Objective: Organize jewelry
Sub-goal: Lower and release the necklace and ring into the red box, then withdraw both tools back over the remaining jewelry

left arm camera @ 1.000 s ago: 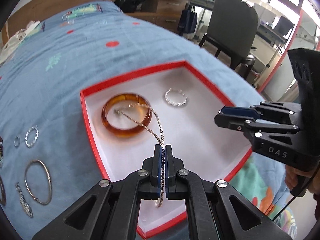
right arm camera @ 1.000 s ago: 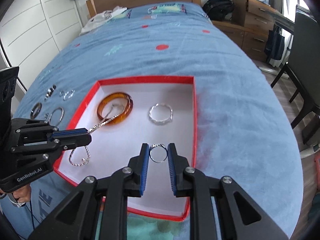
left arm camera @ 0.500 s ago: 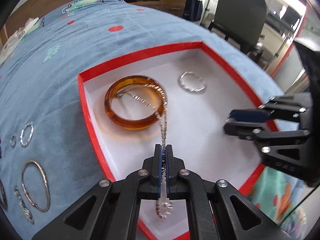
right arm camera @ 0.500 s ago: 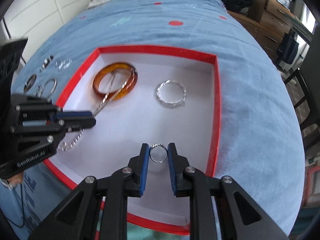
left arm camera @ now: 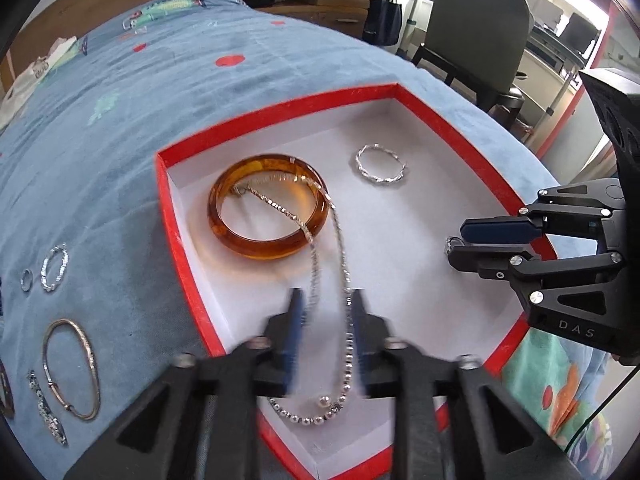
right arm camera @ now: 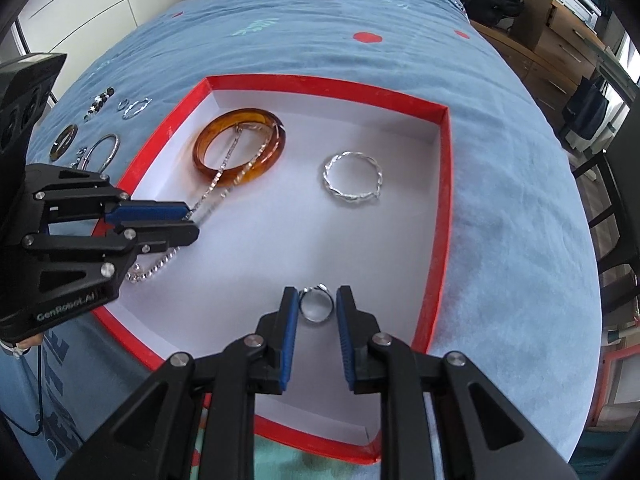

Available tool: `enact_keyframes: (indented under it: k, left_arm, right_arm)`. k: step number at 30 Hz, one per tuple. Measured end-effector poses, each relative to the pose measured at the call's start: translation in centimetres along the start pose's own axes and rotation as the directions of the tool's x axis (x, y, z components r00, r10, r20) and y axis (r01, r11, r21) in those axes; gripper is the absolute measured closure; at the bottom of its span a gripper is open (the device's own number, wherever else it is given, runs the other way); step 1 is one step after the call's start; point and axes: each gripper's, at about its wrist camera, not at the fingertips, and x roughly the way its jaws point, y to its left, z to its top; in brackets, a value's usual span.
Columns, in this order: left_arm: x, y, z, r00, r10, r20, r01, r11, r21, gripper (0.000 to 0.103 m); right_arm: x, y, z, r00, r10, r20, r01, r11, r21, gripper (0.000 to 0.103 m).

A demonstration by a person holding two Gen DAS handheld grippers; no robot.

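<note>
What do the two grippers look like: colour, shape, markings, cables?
Both are black, angular frames with silver screws and blue ribbed pads on two slim fingers. The left gripper bears white lettering "GenRobot.AI"; a black cable hangs under it. The right gripper is marked "DAS", with a thin dark cable below.

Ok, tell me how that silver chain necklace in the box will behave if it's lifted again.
The necklace is probably floppy: it drapes limply over the amber bangle. It may snag and drag that bangle along. Its fine beaded links look slippery, so pinch firmly.

Likely a home bedroom: bed (right arm camera: 360,60), wooden headboard (left arm camera: 100,12), drawers (right arm camera: 568,36).
</note>
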Motion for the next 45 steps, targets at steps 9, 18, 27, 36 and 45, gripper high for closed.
enact_keyframes:
  k: [9, 18, 27, 36, 45]
  left_arm:
    - [-3.1, -0.1, -0.1, 0.999, -0.006, 0.049, 0.006, 1.0, -0.001, 0.051]
    - [-10.0, -0.2, -2.0, 0.992, -0.008, 0.128, 0.009, 1.0, -0.011, 0.047]
    - [-17.8, 3.4, -7.9, 0.978, 0.075, 0.194, -0.064, 0.996, -0.067, 0.044]
    - [-26.1, 11.5, -16.1, 0.942, 0.227, 0.245, -0.173, 0.959, -0.222, 0.044]
    - [-31.1, 18.1, -23.0, 0.904, 0.35, 0.245, -0.242, 0.892, -0.383, 0.036]
  right_arm:
    - [-4.2, -0.8, -1.6, 0.999, -0.03, 0.04, 0.027, 0.997, 0.076, 0.083]
    - [-10.7, 0.6, -3.6, 0.992, -0.07, 0.105, 0.056, 0.99, 0.13, 0.083]
    - [-17.1, 7.0, -4.1, 0.973, -0.073, 0.217, 0.045, 0.991, 0.129, 0.083]
    - [-20.8, 14.3, -4.7, 0.952, -0.036, 0.305, 0.004, 0.994, 0.105, 0.084]
    - [-20.6, 19.4, -4.2, 0.942, 0.004, 0.335, -0.03, 0.997, 0.072, 0.083]
